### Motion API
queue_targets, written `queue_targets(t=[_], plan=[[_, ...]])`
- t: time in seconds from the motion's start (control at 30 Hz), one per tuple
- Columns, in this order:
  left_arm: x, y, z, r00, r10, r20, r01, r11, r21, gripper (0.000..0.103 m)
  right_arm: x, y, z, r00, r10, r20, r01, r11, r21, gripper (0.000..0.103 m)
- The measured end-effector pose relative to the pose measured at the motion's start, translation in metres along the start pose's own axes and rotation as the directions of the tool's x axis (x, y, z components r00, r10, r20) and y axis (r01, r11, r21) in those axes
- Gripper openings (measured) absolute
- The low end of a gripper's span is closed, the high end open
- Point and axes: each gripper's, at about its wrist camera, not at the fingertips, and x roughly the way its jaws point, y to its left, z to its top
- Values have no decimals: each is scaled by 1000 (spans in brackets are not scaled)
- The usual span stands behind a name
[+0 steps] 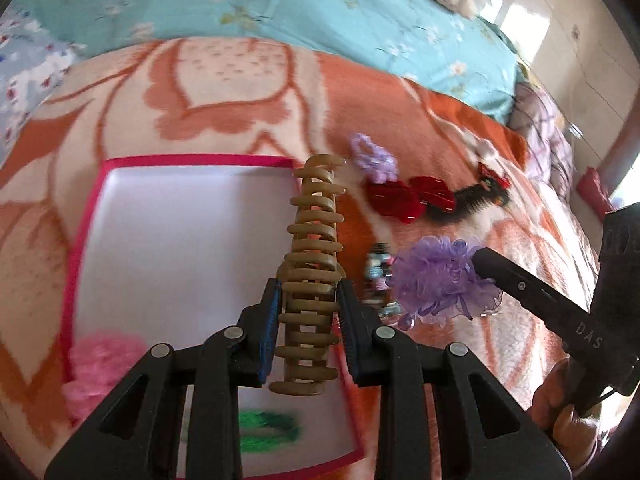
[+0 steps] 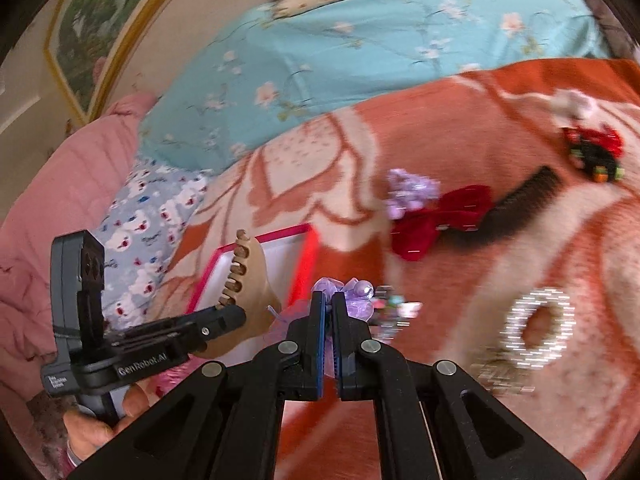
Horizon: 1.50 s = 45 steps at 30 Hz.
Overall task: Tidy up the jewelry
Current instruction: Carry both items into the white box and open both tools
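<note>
Pink-rimmed white tray (image 1: 86, 240) lies left on the orange blanket (image 1: 248, 92), pink scrunchie (image 1: 102, 364) and green hair tie (image 1: 268, 432) inside. Left gripper (image 1: 308, 312) clamps a tan claw clip (image 1: 314, 264) above its right edge. Right gripper (image 2: 329, 320), near-right, pinches a purple organza scrunchie (image 1: 436, 280). Red bow clip (image 1: 408, 196) lies farther right.

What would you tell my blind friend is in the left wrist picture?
The left gripper holds a tan claw hair clip over a white tray with a pink rim. Beside it, the right gripper holds a purple frilly scrunchie above an orange blanket.
</note>
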Motion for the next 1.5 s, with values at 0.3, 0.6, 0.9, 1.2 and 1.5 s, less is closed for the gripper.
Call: queue_targets(t=[0.3, 0.6, 0.9, 1.2, 1.5], plan=[[-7, 65, -5, 992, 129, -1, -129, 989, -78, 26, 66, 49, -5, 993, 100, -62, -102, 994, -27, 2], [8, 94, -22, 981, 185, -51, -190, 977, -102, 26, 109, 63, -41, 977, 91, -193, -105, 993, -59, 2], [14, 89, -23, 978, 200, -52, -204, 976, -81, 26, 117, 62, -54, 966, 63, -252, -85, 993, -78, 8], [15, 88, -24, 977, 205, -62, -209, 975, -73, 26, 109, 53, -52, 968, 76, -240, -88, 995, -37, 27], [7, 94, -26, 972, 226, -59, -231, 968, -94, 51, 89, 53, -46, 975, 91, -204, -99, 995, -29, 36]])
